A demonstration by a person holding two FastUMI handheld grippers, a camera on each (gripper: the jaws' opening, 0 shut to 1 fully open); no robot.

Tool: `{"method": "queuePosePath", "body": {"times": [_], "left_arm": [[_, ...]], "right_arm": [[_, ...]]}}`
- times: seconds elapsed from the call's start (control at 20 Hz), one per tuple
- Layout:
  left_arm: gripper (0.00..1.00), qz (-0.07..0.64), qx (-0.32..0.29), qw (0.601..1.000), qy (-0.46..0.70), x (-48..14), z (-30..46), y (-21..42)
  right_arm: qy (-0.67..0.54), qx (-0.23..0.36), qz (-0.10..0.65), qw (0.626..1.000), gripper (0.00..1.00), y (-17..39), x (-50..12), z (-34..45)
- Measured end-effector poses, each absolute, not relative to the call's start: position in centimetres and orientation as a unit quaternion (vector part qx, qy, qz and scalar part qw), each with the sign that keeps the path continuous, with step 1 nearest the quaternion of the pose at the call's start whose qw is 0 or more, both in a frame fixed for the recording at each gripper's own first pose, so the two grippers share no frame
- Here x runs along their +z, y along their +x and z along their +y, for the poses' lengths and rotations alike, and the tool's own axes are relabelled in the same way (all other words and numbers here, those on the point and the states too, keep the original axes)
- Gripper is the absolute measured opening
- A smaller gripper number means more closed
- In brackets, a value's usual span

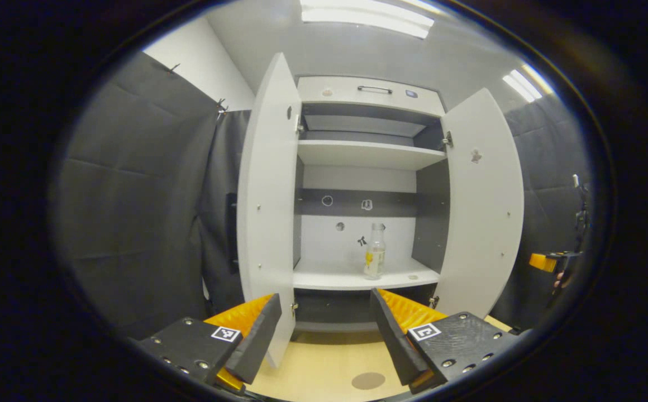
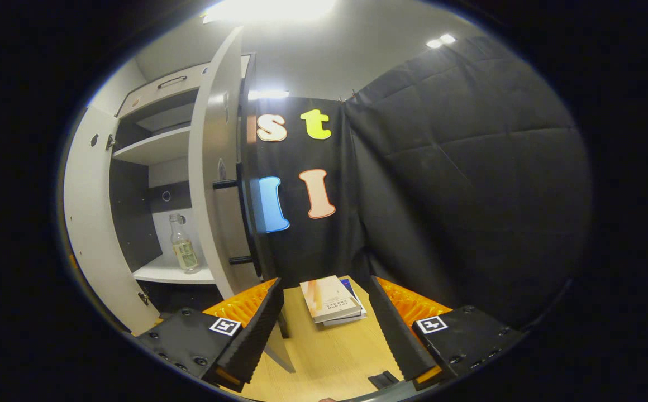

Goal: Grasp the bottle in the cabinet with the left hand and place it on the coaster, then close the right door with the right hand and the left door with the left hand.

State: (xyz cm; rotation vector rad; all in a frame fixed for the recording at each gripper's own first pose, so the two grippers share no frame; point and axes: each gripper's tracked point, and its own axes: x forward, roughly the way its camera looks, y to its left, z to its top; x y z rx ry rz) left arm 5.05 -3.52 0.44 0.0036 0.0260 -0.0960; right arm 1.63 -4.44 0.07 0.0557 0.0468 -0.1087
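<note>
A clear glass bottle (image 1: pixel 375 251) with a pale label stands upright on the lower shelf (image 1: pixel 335 276) of the white cabinet, right of its middle. Both doors hang wide open: the left door (image 1: pixel 268 201) and the right door (image 1: pixel 483 206). A round brown coaster (image 1: pixel 368 381) lies on the wooden table in front. My left gripper (image 1: pixel 324 329) is open, well short of the shelf, facing the cabinet. In the right gripper view the bottle (image 2: pixel 183 245) shows between the left door (image 2: pixel 92 218) and the right door (image 2: pixel 212 173). My right gripper (image 2: pixel 327 329) is open over the table.
Stacked books (image 2: pixel 332 301) lie on the table by the wall behind the right door. A small dark object (image 2: pixel 382 379) sits at the table's near edge. An upper shelf (image 1: pixel 366 153) and a top drawer with handle (image 1: pixel 374 89) sit above. The other gripper (image 1: pixel 550 261) shows far right.
</note>
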Motion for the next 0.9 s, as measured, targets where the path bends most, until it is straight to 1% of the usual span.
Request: {"method": "queuePosePath", "body": {"times": [0.2,0.5,0.65,0.9], "left_arm": [[0.94,0.015,-0.08,0.997,-0.015,0.6,-6.8,9.2],[0.94,0.005,-0.11,0.994,0.005,1.7,-10.5,16.4],[0.93,-0.001,-0.087,0.996,0.02,2.4,-10.8,20.5],[0.94,0.002,-0.098,0.995,0.0,3.1,-12.6,26.6]], "right_arm": [[0.024,-0.089,0.01,0.996,0.98,2.8,0.5,-6.6],[0.037,-0.131,0.01,0.991,0.98,4.7,0.0,-9.5],[0.044,-0.142,0.006,0.989,0.98,6.6,0.0,-10.7],[0.037,-0.159,-0.002,0.987,0.98,8.8,0.6,-12.6]]}}
